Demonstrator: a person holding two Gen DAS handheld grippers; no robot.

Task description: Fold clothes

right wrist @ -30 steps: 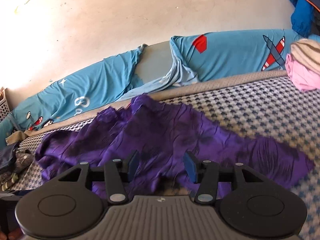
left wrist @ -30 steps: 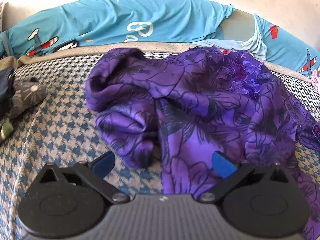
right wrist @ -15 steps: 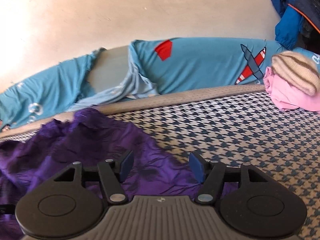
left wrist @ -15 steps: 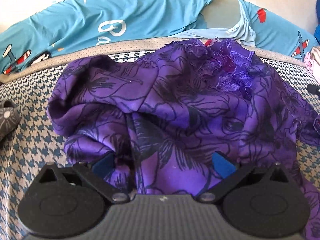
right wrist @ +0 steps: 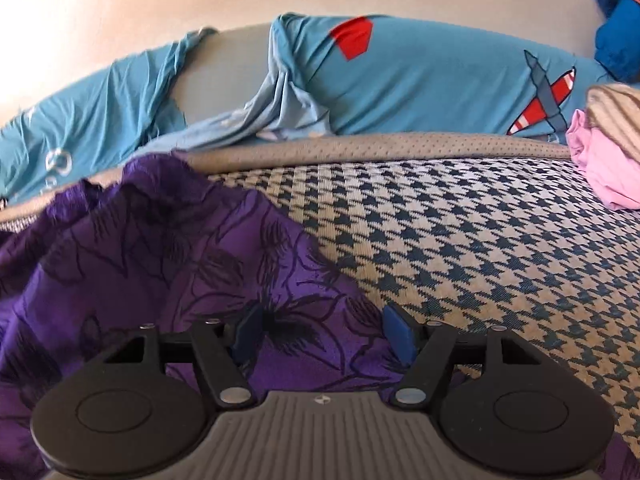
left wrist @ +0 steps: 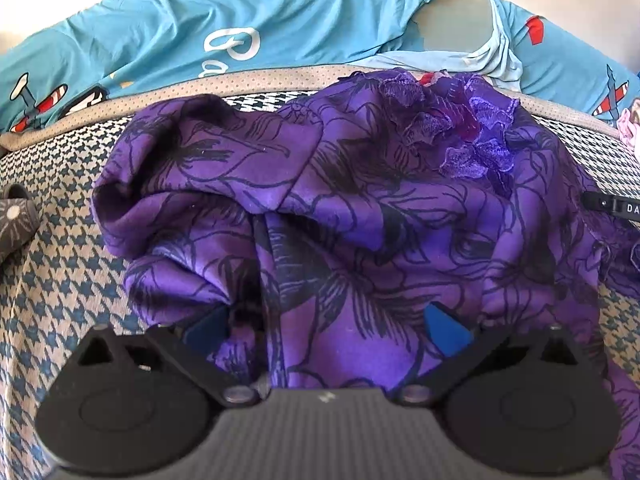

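A purple garment [left wrist: 360, 208] with a black flower print and lace trim lies crumpled on the houndstooth bed surface [left wrist: 60, 264]. My left gripper [left wrist: 326, 330] stands open low over its near edge, blue pads wide apart with cloth bunched between them but not pinched. In the right wrist view the same garment [right wrist: 160, 264] spreads to the left, its edge running under my right gripper [right wrist: 324, 334]. The right jaws are opening, with purple cloth lying between the pads and neither pad pressing on it. The right gripper's body also pokes into the left wrist view at the right edge.
A blue cartoon-print sheet [right wrist: 420, 80] covers the bolster along the wall behind the bed. A pink garment [right wrist: 600, 172] and a striped one [right wrist: 616, 116] sit at the right. A dark patterned item [left wrist: 16, 220] lies at the left. A blue jacket [right wrist: 620, 32] hangs at top right.
The left gripper moved in over the garment's near edge. The right gripper swung right and dropped lower towards the garment's right edge, and its jaws widened.
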